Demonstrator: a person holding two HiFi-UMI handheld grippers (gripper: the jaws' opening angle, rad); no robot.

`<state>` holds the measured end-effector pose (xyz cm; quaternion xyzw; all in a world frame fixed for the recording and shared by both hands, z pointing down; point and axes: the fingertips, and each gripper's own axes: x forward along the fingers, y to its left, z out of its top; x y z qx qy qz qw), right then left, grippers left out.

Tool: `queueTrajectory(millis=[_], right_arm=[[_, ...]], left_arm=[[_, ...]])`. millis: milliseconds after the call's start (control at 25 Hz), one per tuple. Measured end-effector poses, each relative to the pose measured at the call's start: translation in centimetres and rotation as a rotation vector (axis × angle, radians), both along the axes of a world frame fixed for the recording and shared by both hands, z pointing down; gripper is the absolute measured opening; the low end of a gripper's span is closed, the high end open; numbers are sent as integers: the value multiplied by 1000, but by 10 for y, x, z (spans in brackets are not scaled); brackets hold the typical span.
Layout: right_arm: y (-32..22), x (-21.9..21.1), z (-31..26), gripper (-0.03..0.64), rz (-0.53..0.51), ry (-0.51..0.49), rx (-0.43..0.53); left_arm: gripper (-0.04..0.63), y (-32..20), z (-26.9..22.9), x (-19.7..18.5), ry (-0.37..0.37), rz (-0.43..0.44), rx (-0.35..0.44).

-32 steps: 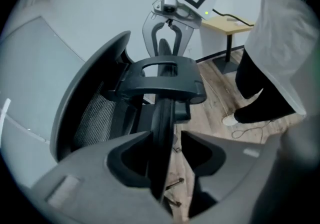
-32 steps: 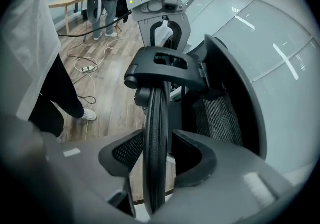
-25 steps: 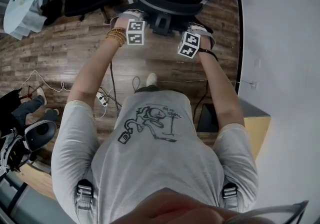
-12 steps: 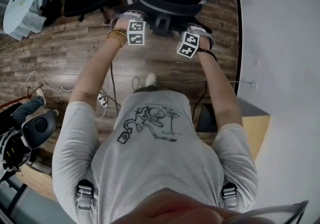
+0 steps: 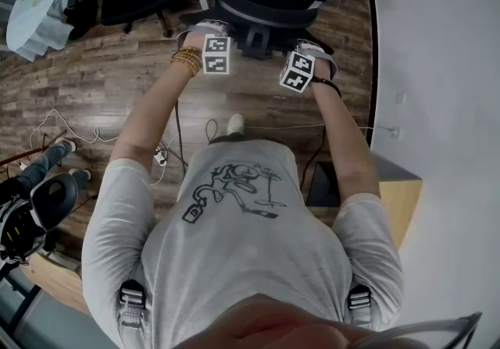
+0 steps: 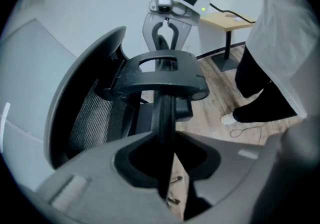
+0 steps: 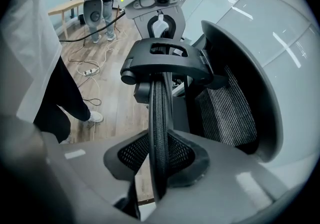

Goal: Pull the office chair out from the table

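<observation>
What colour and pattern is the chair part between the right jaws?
Black mesh panel, clearest in the right gripper view.

Floor's dark wood planks [image 5: 117,82], with a white cable [image 5: 70,125] looping across it on the left and a power strip [image 5: 160,157] lying near it. Round glass top [image 5: 35,0] in the upper left corner, small light-wood bench [image 5: 398,199] against the white wall [image 5: 445,66] on the right, and someone's jeans-clad legs [image 5: 43,164] poking in at the left edge

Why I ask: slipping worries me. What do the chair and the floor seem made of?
Chair: black woven mesh, matte, weave visible; smoother black frame, likely plastic. Floor: wood-grain planks, slight sheen; real wood or laminate, unclear.
</observation>
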<state>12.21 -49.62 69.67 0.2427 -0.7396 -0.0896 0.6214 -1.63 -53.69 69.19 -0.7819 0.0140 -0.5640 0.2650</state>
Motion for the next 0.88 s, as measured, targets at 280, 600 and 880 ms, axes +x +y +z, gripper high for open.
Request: queueTrajectory(millis=[280,600,880], right_arm=[[9,3,0,100,5,-3,-26],[31,-8,-4,101,-2,-13,-23],[65,-13,-2,101,-1,-27,-46]], left_arm=[[100,9,-2,1,-12,-15,-15],[101,32,-3,-8,-13,-30,-8],[100,68,0,-14,-25,-28,-16]])
